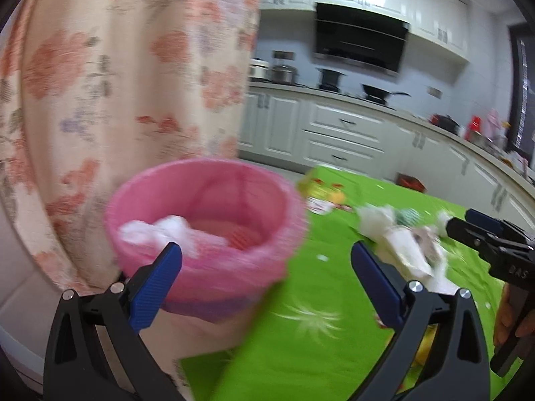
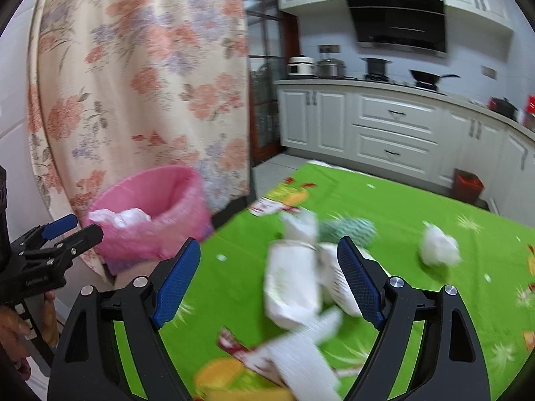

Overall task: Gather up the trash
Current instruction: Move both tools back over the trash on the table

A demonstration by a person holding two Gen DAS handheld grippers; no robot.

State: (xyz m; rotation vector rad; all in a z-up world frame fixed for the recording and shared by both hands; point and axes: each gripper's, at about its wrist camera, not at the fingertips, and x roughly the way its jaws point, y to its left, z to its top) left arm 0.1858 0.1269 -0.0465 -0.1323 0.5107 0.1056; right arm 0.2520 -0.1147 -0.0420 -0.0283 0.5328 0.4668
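Both claws spread wide and empty: left claw [image 1: 265,257] hanging by the pink round plastic bin lined with a pink bag [image 1: 204,220], right claw [image 2: 269,260] poised over the litter on the green printed cloth of the bench [image 2: 418,207]. Bin standing off the bench edge at about ten o'clock from the right claw, already holding a white crumpled wad [image 2: 120,215]. Straight ahead at twelve o'clock, between the blue pads [image 2: 357,284], a heap of white crumpled paper and wrappers [image 2: 294,280]; behind it a green-and-white patterned scrap [image 2: 347,229]; out at two o'clock, well apart, a loose white tissue ball [image 2: 438,247]. All of it probably feather-light, soft, quick to crush, nothing fragile; glossy wrapper faces likely slippery. Best taken across the bulkiest fold of the heap, pads pinching deep so layers bunch instead of sliding out. Tissue ball likely fine squeezed through its middle. Blur hides finer detail.
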